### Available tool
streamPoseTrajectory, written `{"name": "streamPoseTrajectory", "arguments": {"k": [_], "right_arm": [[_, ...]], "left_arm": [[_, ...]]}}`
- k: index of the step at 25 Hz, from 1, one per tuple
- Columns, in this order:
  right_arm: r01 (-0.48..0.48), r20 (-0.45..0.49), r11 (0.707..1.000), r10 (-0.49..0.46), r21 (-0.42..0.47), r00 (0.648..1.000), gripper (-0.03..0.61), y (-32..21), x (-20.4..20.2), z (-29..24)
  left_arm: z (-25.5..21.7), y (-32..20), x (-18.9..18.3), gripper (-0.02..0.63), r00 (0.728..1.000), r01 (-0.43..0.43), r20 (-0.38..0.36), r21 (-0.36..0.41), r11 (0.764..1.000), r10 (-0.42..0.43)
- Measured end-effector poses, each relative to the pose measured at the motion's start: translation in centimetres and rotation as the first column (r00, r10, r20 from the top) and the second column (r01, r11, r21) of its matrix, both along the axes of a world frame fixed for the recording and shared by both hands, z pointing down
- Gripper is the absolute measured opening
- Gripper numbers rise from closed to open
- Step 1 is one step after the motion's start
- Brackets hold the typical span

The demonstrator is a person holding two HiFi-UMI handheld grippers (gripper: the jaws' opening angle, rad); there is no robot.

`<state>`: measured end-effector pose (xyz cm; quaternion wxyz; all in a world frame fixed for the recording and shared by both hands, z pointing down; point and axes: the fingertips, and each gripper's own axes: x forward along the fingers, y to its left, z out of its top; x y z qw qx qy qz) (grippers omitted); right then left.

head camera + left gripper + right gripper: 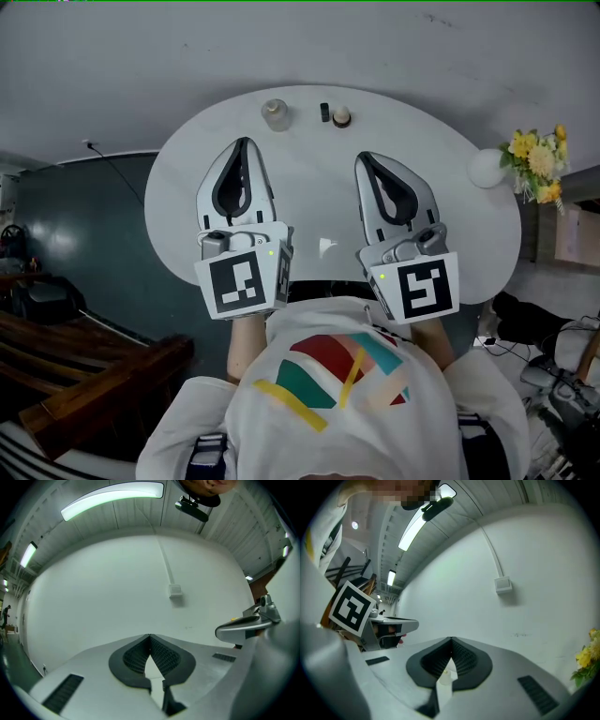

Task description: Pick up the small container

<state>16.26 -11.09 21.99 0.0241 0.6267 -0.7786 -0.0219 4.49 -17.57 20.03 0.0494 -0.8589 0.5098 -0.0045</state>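
The white table (441,187) carries the container (341,116) near its 12 o'clock edge, well ahead of us. The left tongs (244,142) and right tongs (362,157) are closed and empty. We should open the right tongs before reaching, then straddle it squarely.

On one white oval table (178,197) I count three small things at 12 o'clock: one clear small container (275,114), one black piece (324,112) and one round tan-topped piece (341,117). At 3 o'clock there is one white ball (487,168) and one bunch of yellow flowers (536,159). There are two grippers, the left gripper (243,142) and the right gripper (362,159), and each carries one marker cube.
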Motion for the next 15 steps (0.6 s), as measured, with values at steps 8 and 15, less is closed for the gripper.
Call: {"name": "streamPoseTrajectory", "arguments": {"k": [8, 15], "right_arm": [[-0.053, -0.004, 0.998, 0.054, 0.029, 0.999, 0.012, -1.2, -0.4, -1.0], [-0.061, 0.015, 0.998, 0.06, 0.029, 0.998, 0.012, -1.7, -0.8, -0.6]], "left_arm": [[-0.9, -0.6, 0.3, 0.018, 0.997, -0.064, -0.033, 0.012, 0.998, 0.065], [-0.9, -1.0, -0.8, 0.018, 0.997, -0.061, -0.041, 0.015, 0.998, 0.062]]}}
